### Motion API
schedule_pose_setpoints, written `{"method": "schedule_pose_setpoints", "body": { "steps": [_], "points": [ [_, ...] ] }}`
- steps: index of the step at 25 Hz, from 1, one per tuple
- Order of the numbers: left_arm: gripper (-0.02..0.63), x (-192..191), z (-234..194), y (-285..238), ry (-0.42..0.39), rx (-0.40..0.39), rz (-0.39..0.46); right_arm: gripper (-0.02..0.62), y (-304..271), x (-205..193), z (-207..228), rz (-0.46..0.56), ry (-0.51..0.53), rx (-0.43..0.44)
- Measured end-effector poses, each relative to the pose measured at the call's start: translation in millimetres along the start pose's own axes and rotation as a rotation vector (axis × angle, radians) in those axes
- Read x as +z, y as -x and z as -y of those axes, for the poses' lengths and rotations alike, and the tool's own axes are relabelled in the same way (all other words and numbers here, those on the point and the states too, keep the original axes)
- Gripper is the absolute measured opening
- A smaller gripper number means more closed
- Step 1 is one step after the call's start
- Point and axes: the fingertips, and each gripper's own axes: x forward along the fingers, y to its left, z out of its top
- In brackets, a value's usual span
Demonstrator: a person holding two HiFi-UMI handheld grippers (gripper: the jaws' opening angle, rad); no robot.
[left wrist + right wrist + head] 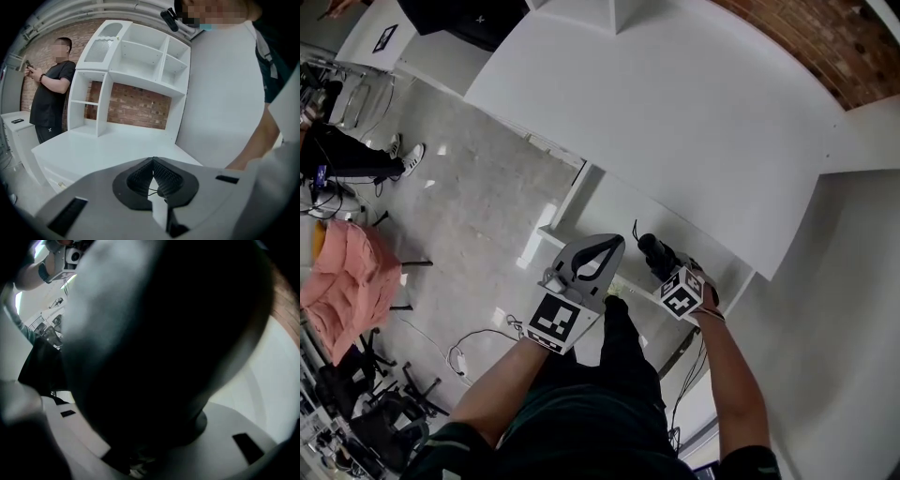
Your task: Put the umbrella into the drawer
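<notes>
In the head view a black folded umbrella (653, 251) is held in my right gripper (664, 266), just in front of the open white drawer (602, 201) under the desk top (675, 112). The umbrella (164, 333) fills nearly all of the right gripper view as a dark mass between the grey jaws, which are closed on it. My left gripper (613, 244) is beside it on the left, over the drawer's front edge. Its jaws meet at the tips (152, 161) with nothing between them.
A white shelf unit (136, 61) stands on the desk against a brick wall. A person in black (49, 93) stands at the left. A chair draped in pink cloth (347, 281) and cables (459, 352) are on the floor to the left. A white wall (844, 309) is on the right.
</notes>
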Motion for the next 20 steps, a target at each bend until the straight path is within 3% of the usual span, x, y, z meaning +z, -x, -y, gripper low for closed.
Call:
{"method": "schedule_pose_setpoints", "body": {
  "steps": [11,20],
  "points": [
    [0.006,-21,-2,-7,0.019,0.017,-0.045,0.207,-54,-25,0,-0.182,0.038,0.081],
    [0.006,-26,-12,3,0.027,0.029,-0.047,0.221,-68,-27,-1,-0.229,0.007,0.075]
  ]
}}
